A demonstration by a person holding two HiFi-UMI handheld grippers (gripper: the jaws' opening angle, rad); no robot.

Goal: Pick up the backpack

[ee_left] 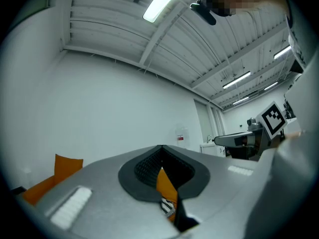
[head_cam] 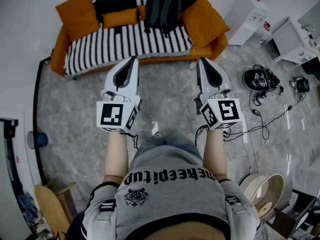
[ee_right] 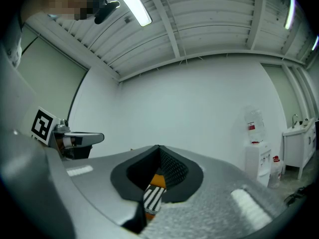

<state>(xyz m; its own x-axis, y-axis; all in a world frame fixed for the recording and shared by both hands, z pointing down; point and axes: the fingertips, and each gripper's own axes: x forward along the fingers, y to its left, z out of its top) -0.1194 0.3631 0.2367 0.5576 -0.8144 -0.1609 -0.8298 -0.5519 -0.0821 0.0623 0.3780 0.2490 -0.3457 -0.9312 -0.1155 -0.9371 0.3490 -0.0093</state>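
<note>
Backpack (head_cam: 162,9) sits dark and slumped against the back of the striped sofa (head_cam: 125,41), on the far side, between orange cushions (head_cam: 205,21). Soft fabric, I reckon, saggy and fairly light unless it's packed, so it's best caught by the top loop or a shoulder strap. My left tongs (head_cam: 133,60) and right tongs (head_cam: 200,62) are both clenched, empty, touching nothing, well short of the sofa.

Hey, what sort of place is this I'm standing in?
Likely a lab or studio staged as a living room: an orange sofa with a backpack on it, yet loose cables and gear lie on the floor under industrial strip lights.
</note>
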